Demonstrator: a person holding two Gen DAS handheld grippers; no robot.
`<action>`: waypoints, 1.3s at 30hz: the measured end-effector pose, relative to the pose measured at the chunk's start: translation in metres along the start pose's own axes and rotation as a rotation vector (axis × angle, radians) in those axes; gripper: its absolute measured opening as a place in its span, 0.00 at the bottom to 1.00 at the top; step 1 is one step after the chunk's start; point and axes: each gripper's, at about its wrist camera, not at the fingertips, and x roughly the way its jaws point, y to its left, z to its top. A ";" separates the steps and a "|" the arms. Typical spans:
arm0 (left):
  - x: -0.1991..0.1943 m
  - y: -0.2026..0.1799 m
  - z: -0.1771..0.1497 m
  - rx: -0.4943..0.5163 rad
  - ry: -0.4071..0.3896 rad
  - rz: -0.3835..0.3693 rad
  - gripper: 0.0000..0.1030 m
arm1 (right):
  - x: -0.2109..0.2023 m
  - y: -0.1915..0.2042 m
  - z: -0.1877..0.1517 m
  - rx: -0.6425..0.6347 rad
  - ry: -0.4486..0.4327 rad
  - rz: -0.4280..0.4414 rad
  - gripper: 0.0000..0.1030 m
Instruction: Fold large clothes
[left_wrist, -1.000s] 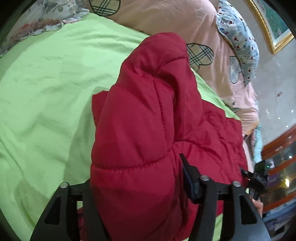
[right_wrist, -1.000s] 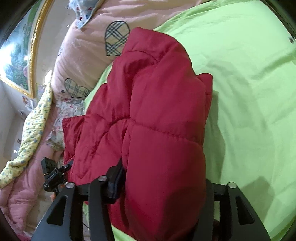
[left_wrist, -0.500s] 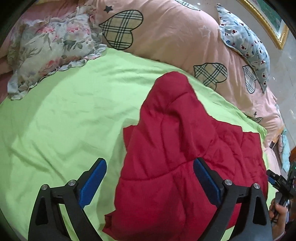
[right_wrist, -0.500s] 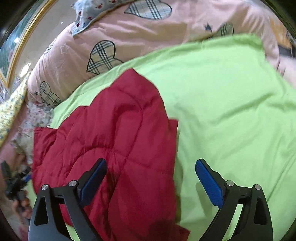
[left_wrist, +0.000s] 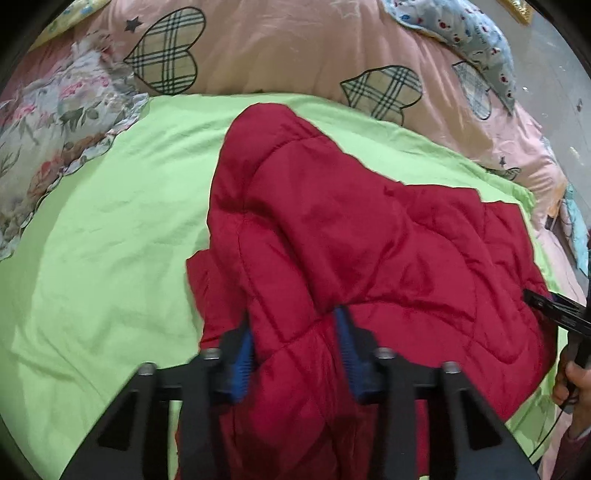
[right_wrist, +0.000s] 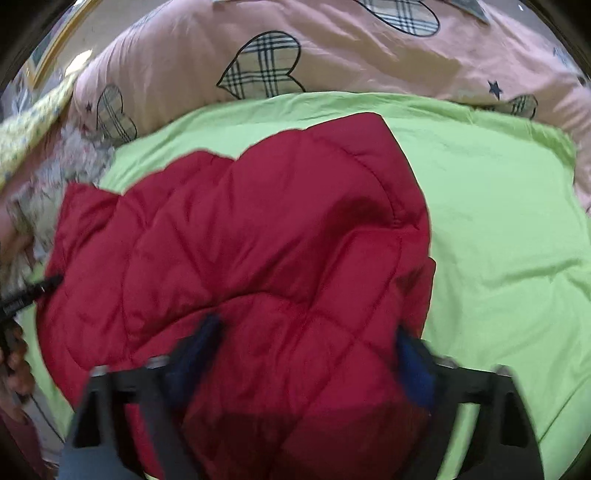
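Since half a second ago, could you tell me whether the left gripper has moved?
Yes. The left gripper has closed in on the red jacket, its jaws closing around a fold, judged against the green sheet.

1 red jacket (left_wrist: 354, 240), 1 green sheet (left_wrist: 110, 229), 1 pink quilt (left_wrist: 277, 48), 1 floral pillow (left_wrist: 48, 122), 2 tools.

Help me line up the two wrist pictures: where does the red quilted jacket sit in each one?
Left wrist: the red quilted jacket fills the centre and lower right, running down between the closing left gripper pads.
Right wrist: the jacket fills the centre and lower left, between the closing right gripper pads.
Shared landmark: the green sheet under it.
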 end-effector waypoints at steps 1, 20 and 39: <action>-0.004 0.000 0.001 -0.002 -0.007 -0.027 0.22 | -0.003 -0.003 0.001 0.009 -0.012 -0.006 0.40; 0.090 0.042 0.042 -0.156 0.077 -0.089 0.20 | 0.034 -0.027 0.030 0.158 -0.029 0.022 0.16; 0.018 -0.006 0.028 -0.141 -0.101 0.055 0.66 | 0.032 -0.040 0.008 0.262 -0.104 0.073 0.18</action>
